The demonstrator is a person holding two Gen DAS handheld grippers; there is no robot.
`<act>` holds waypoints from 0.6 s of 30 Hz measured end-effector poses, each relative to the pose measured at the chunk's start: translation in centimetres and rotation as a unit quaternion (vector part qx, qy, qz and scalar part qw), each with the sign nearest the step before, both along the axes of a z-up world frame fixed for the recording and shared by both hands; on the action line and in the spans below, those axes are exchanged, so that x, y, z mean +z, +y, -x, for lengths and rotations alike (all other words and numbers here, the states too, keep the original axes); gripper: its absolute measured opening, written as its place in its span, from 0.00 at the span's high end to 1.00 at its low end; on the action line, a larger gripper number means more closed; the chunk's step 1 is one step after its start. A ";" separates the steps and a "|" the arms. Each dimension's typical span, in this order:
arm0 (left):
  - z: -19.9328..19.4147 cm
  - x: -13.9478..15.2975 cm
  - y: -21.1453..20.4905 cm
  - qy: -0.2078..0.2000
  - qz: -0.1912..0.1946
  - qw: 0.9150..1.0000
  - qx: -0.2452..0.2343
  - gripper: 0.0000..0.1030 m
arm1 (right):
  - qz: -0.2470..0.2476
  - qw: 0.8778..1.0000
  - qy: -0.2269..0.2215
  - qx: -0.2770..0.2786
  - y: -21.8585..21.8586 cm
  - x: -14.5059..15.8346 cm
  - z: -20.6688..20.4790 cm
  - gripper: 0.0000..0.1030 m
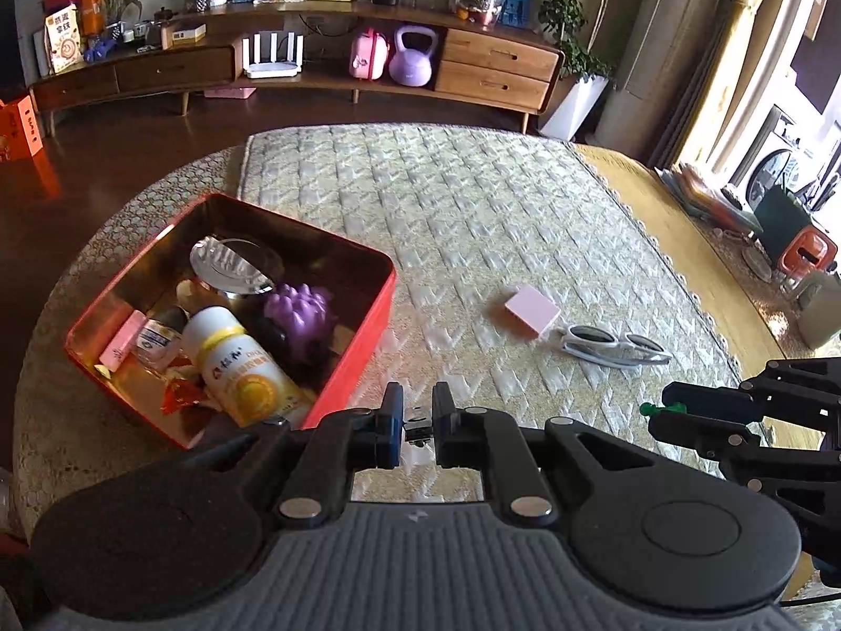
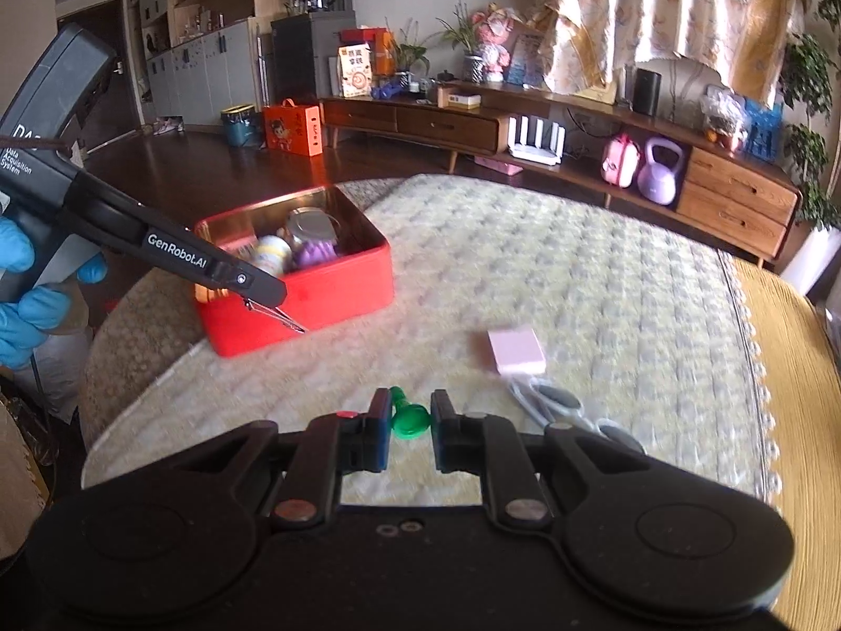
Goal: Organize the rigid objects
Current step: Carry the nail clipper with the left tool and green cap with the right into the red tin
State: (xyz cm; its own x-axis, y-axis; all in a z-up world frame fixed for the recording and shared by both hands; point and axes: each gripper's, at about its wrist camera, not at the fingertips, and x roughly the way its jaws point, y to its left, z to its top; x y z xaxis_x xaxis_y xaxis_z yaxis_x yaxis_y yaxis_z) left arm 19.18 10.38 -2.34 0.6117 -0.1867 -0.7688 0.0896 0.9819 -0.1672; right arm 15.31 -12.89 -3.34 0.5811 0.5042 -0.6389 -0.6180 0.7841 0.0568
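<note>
A red tin box (image 1: 362, 336) (image 2: 336, 289) sits on the quilted mat at left. It holds a bottle (image 1: 236, 363), a purple spiky toy (image 1: 299, 310), a glass dish (image 1: 231, 263) and small items. My left gripper (image 1: 418, 423) is shut on a small metal nail clipper (image 1: 418, 420) just right of the box's near corner; it also shows in the right wrist view (image 2: 276, 315). My right gripper (image 2: 411, 415) is shut on a green plastic piece (image 2: 410, 415) above the mat. A pink box (image 1: 531, 310) (image 2: 515, 351) and white sunglasses (image 1: 609, 347) (image 2: 557, 405) lie on the mat.
The quilted mat (image 1: 473, 210) covers a round table with a yellow cloth (image 2: 788, 368) at right. A wooden TV cabinet (image 1: 494, 68) with a purple kettlebell (image 1: 412, 55) stands beyond, across dark floor. An orange carton (image 2: 291, 129) stands on the floor.
</note>
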 end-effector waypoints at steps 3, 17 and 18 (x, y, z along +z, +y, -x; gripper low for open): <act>-0.2 1.4 2.0 -0.013 0.001 1.000 0.013 0.89 | -0.001 1.000 -0.012 0.013 2.2 1.1 -0.7 0.86; -2.0 2.3 10.0 -0.036 -0.006 0.997 0.071 0.89 | 0.001 0.998 -0.018 0.053 12.3 2.1 -4.1 0.86; -2.3 2.0 10.4 -0.036 -0.006 0.997 0.074 0.89 | 0.002 0.999 -0.015 0.052 12.9 1.8 -4.5 0.86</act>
State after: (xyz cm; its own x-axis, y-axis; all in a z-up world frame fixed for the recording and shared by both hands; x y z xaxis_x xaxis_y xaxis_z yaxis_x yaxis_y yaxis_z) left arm 21.52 20.82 -0.38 0.6860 -0.0815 -0.7230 -0.0448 0.9871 -0.1538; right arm 19.85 0.03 -1.56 0.5447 0.5599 -0.6244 -0.6975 0.7158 0.0334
